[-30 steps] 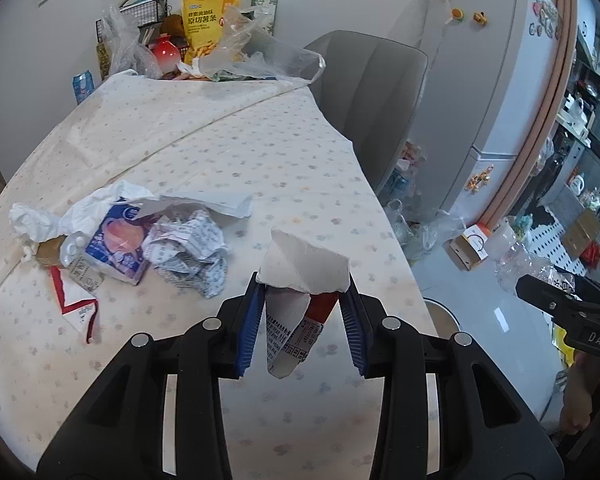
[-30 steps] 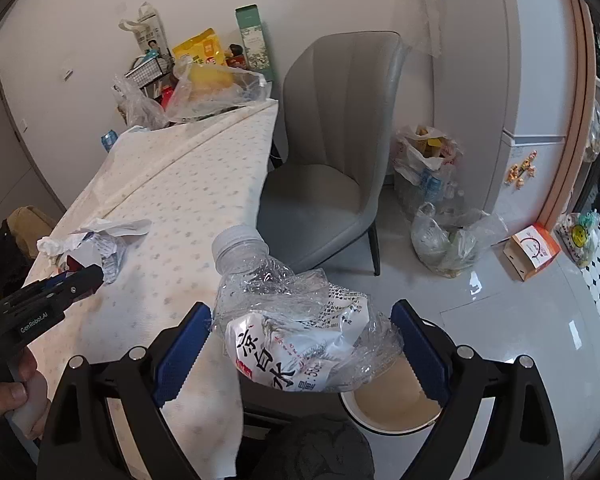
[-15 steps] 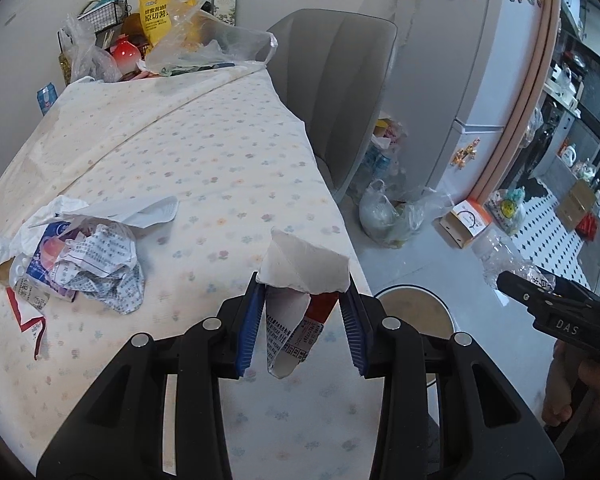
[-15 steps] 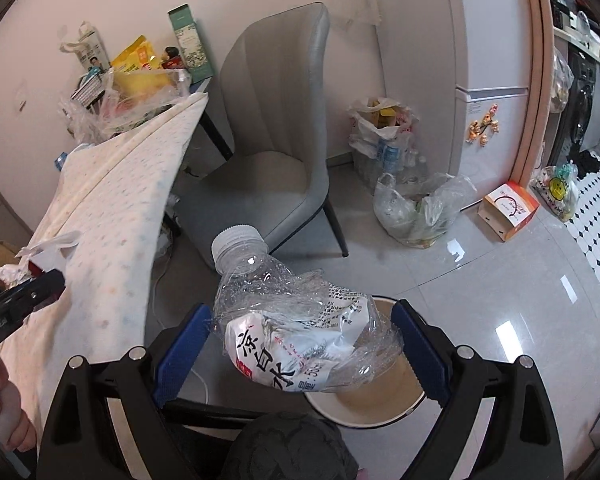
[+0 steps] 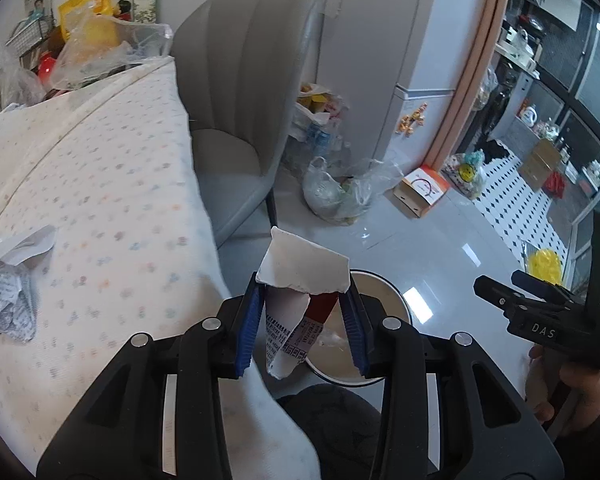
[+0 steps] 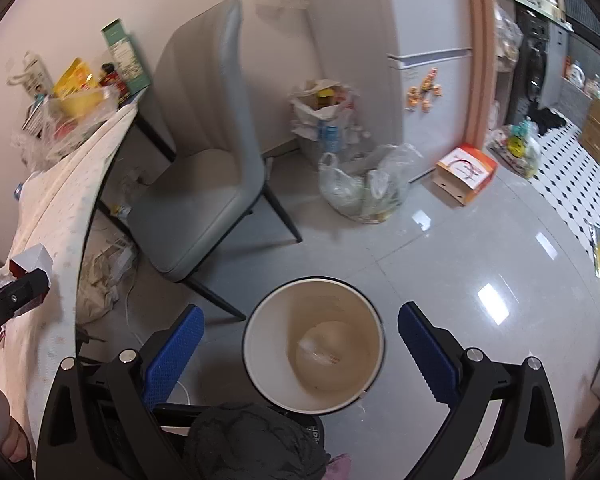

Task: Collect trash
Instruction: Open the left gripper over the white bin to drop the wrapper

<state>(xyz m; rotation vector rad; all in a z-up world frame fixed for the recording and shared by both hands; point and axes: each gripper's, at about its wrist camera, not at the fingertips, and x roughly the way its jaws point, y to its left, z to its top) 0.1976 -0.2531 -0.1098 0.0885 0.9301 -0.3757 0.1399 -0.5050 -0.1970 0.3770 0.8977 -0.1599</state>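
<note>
Fingers of right gripper (image 6: 300, 354) opening, empty above bin (image 6: 260, 376) holding a clear item; left gripper (image 5: 302, 330) grips torn wrapper (image 5: 304, 268); crumpled paper (image 5: 8, 304) remains on desk (image 5: 112, 184).

The right hand-held gripper (image 6: 300, 344) is opening, empty; its crushed bottle (image 6: 320, 350) now lies in the bin (image 6: 260, 380).

Two claw-mounted fisheyes angled steeply down, near the table edge, sharing bin (image 6: 314, 344), chair (image 5: 236, 92) and floor.
</note>
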